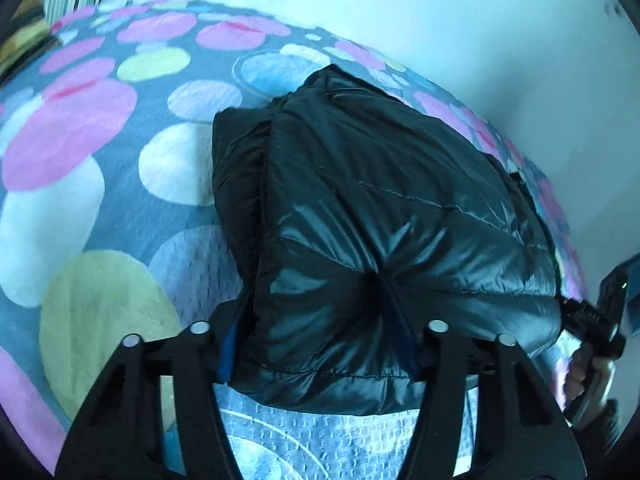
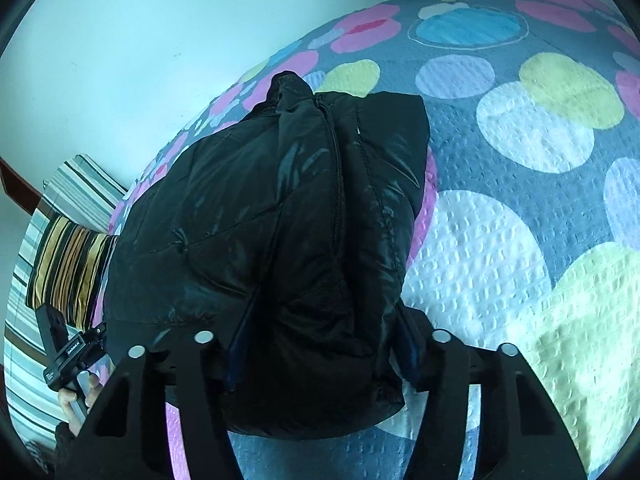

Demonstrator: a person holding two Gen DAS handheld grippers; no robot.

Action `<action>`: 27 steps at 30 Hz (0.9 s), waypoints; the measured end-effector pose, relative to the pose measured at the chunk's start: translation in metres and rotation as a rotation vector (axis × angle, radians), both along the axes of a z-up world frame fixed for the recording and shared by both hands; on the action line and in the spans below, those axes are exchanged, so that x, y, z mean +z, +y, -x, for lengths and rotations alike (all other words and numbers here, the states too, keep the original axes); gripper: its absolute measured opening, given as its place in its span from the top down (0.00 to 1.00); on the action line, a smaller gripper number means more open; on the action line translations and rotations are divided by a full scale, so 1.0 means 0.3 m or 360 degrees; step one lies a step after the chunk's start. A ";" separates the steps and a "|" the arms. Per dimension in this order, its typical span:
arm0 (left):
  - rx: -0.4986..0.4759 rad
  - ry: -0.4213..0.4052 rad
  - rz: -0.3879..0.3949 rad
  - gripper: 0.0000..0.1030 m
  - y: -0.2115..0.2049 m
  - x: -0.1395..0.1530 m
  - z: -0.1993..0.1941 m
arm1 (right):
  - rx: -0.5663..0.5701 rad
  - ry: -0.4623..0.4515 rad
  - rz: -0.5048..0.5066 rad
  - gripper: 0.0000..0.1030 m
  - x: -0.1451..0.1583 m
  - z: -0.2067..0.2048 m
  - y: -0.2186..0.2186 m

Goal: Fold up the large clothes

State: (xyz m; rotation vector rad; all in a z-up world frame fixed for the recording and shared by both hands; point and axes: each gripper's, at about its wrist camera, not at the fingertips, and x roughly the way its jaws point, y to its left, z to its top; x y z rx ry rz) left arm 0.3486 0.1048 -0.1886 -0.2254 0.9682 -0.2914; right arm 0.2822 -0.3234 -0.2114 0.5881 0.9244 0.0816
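A shiny black puffer jacket (image 1: 360,208) lies in a thick folded bundle on the bed. It also shows in the right wrist view (image 2: 260,220), zipper running up its middle. My left gripper (image 1: 320,344) has its jaws spread wide around the bundle's near end, fabric bulging between them. My right gripper (image 2: 320,360) holds the opposite end the same way, jaws wide with the padded fabric filling the gap. The right gripper and the hand holding it also show at the right edge of the left wrist view (image 1: 596,320). The left gripper also shows at lower left in the right wrist view (image 2: 68,356).
The bed has a grey bedspread (image 1: 120,152) with large pink, white, green and blue circles. A pale wall (image 1: 440,20) stands behind the bed. Striped pillows (image 2: 68,264) lie at the head of the bed.
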 end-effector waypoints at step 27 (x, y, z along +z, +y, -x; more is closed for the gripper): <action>0.0026 -0.0114 -0.0186 0.81 -0.026 0.081 0.114 | -0.0045 -0.0108 0.0051 0.74 0.077 0.077 0.015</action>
